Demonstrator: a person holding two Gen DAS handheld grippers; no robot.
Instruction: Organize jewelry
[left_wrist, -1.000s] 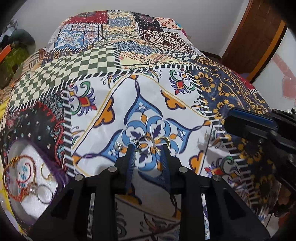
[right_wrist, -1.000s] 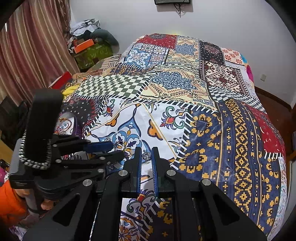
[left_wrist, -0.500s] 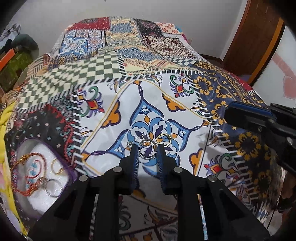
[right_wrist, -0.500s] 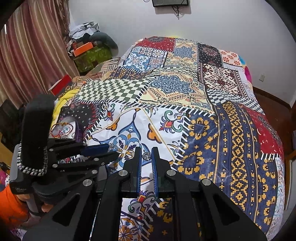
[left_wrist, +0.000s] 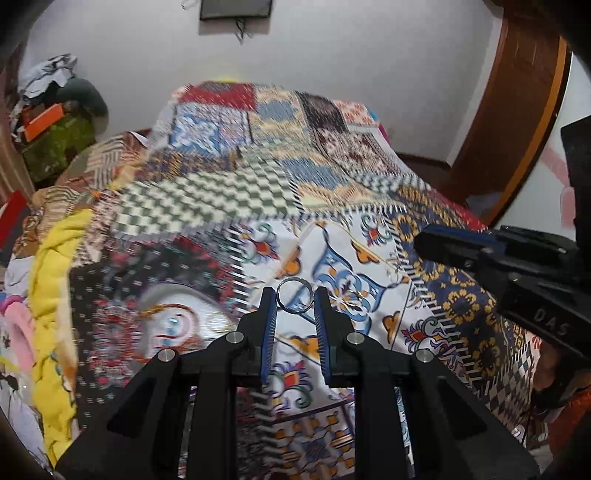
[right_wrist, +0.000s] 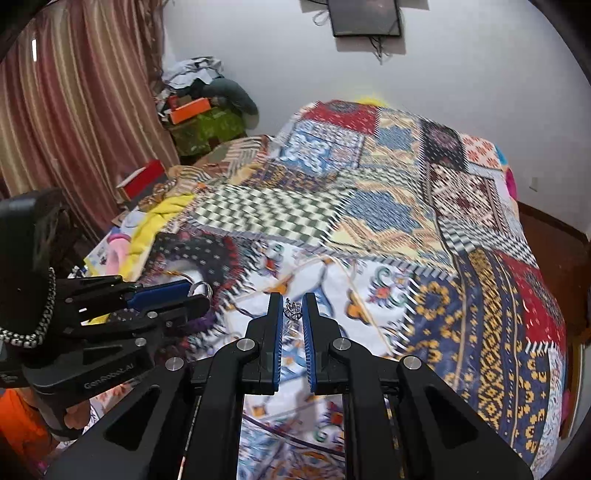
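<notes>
Your left tool (left_wrist: 294, 301): clamped on a silver ring (left_wrist: 294, 301), above the patchwork bedspread (left_wrist: 332, 192). Your right tool (right_wrist: 293, 308): pinching a small crown-shaped silver ring (right_wrist: 293, 312).

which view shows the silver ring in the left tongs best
The left wrist view: the silver ring sits head-on between the left tongs, its whole hoop visible against the quilt. The right wrist view shows it only sidelong, a small glint partly hidden by a blue pad.
</notes>
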